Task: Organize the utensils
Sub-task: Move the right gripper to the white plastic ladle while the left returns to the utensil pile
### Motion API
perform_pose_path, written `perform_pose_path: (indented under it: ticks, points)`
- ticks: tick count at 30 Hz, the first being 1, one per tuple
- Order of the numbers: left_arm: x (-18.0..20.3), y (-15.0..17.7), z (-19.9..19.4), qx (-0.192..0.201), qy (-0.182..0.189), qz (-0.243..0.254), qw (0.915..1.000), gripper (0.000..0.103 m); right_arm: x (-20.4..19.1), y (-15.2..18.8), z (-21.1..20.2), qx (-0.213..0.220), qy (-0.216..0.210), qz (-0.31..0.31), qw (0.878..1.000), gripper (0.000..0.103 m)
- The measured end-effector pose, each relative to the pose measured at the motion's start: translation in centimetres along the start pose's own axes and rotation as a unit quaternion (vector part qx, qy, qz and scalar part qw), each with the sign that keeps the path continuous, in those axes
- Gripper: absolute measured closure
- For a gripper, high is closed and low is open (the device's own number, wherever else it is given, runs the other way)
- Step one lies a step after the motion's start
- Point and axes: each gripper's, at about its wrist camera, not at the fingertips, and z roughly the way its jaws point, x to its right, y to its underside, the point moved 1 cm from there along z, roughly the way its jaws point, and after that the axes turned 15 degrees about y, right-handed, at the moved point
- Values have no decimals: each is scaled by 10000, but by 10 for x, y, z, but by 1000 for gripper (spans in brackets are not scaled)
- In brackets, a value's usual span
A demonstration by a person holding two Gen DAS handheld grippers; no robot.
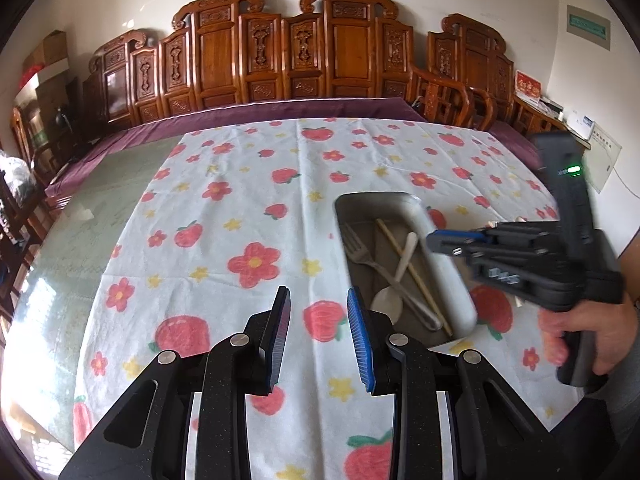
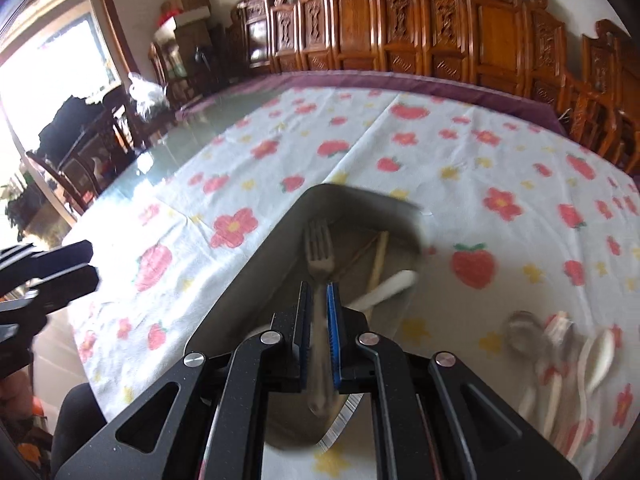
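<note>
Two hand-held grippers: left [image 1: 318, 334] is being held apart, empty; right [image 2: 319, 320] nearly together, empty, over tray [image 2: 256, 248] w/ fork [image 2: 320, 256].

The right gripper [image 2: 319, 300] hangs over a metal tray [image 2: 256, 264] on a flowered cloth [image 2: 460, 160], its jaws nearly closed with nothing visibly clamped. In the tray lie a fork [image 2: 319, 248], a white spoon [image 2: 386, 286] and a chopstick [image 2: 378, 256]. Blurred spoons [image 2: 560, 356] lie on the cloth to the right; the left gripper [image 2: 52, 276] shows at the left edge.
</note>
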Motion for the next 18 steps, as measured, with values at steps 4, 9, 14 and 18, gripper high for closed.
perform_pose_path:
  ticks: [4, 9, 14, 18]
  points:
    - [19, -2, 6, -8, 127, 100, 9999, 75, 35, 18, -34, 228, 205, 58, 9995, 93]
    - [42, -4, 16, -49, 296, 213, 9993, 75, 85, 53, -53, 251, 826, -25, 9963, 93]
    - [67, -4, 27, -99, 448, 312, 9985, 75, 139, 82, -49, 105, 1206, 286, 9922, 86]
    - [85, -5, 38, -170, 546, 373, 9977, 75, 173, 97, -38, -42, 1400, 557, 9886, 84]
